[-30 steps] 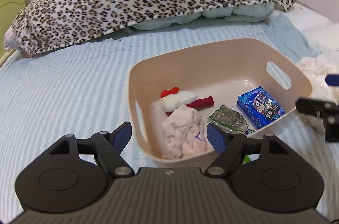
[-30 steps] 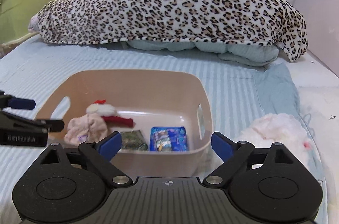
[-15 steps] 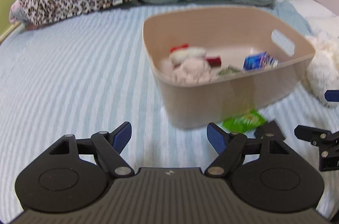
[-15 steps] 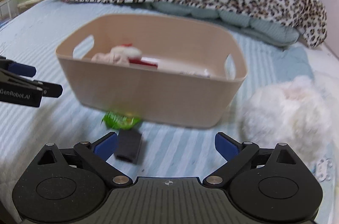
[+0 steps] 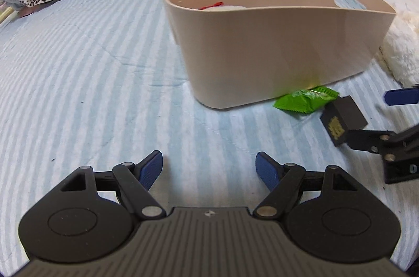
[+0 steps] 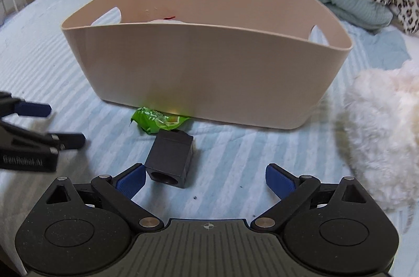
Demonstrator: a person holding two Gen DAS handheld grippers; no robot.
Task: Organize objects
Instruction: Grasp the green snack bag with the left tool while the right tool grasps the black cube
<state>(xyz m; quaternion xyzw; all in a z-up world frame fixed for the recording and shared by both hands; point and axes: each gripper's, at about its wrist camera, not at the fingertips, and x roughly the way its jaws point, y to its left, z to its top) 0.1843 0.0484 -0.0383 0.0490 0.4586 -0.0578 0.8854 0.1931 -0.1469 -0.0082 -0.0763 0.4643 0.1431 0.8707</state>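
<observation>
Two loose things lie near the beige plastic basket (image 6: 207, 72): a small rigid black box (image 6: 169, 158) and a crinkly, slippery green snack packet (image 6: 157, 121). Both the right gripper (image 6: 205, 178) and the left gripper (image 5: 209, 168) gape empty; pinch the box's flat sides.

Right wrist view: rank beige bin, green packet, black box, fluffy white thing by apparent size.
1. Beige bin, by far the largest.
2. Fluffy white thing, cut off at the frame edge, so its full extent is unknown.
3-4. Black box and green packet: look alike; the box is nearer the camera and the packet is partly hidden, so unranked.
</observation>
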